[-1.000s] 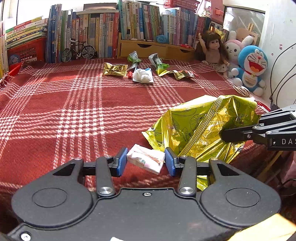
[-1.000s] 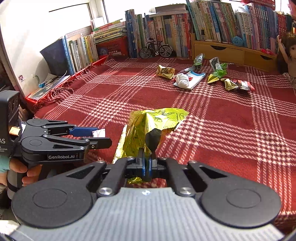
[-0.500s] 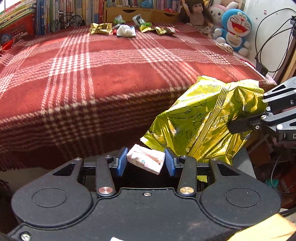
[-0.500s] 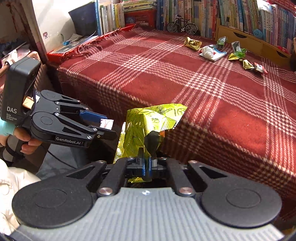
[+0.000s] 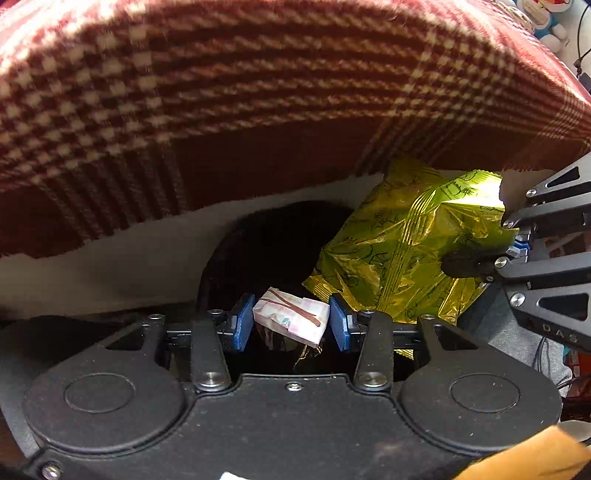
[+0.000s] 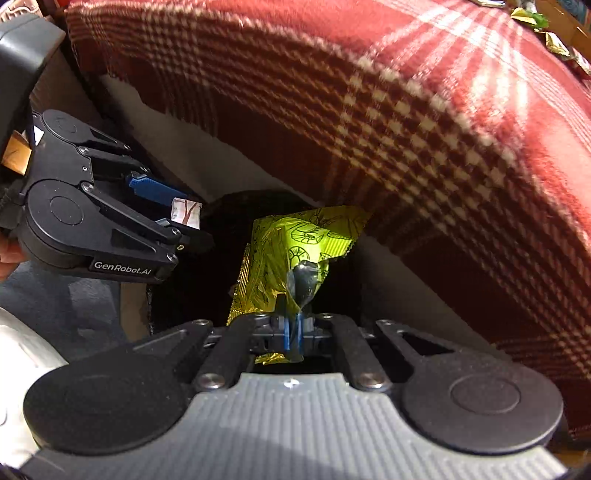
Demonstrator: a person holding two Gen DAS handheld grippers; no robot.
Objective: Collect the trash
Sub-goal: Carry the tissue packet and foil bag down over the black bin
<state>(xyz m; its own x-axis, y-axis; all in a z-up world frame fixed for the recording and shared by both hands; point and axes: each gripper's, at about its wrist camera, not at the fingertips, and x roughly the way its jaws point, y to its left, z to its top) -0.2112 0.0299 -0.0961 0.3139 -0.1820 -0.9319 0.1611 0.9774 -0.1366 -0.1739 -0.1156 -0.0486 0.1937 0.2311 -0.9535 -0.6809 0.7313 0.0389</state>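
My left gripper [image 5: 291, 323] is shut on a small white paper packet [image 5: 291, 319] with pink and brown print, pinched between its blue pads. The same packet [image 6: 185, 213] shows in the right wrist view, at the tips of the left gripper [image 6: 173, 210]. My right gripper [image 6: 293, 332] is shut on the edge of a crumpled yellow-green foil snack bag [image 6: 295, 251]. That bag [image 5: 406, 251] hangs just right of the packet in the left wrist view, with the right gripper [image 5: 476, 258] behind it. Both grippers point steeply down over a dark round opening [image 5: 273, 240], likely a black bin below the bed edge.
The red and white plaid blanket [image 5: 258, 92] drapes over the bed edge right above the dark opening [image 6: 236, 221]. More wrappers [image 6: 532, 22] lie far back on the bed. A blue plush toy [image 5: 543, 18] sits at the far corner. A hand [image 6: 5, 254] holds the left gripper.
Both grippers have dropped from above the bed to below its edge and tipped steeply downward, each carrying its piece of trash. The dark opening has come into view beneath them.
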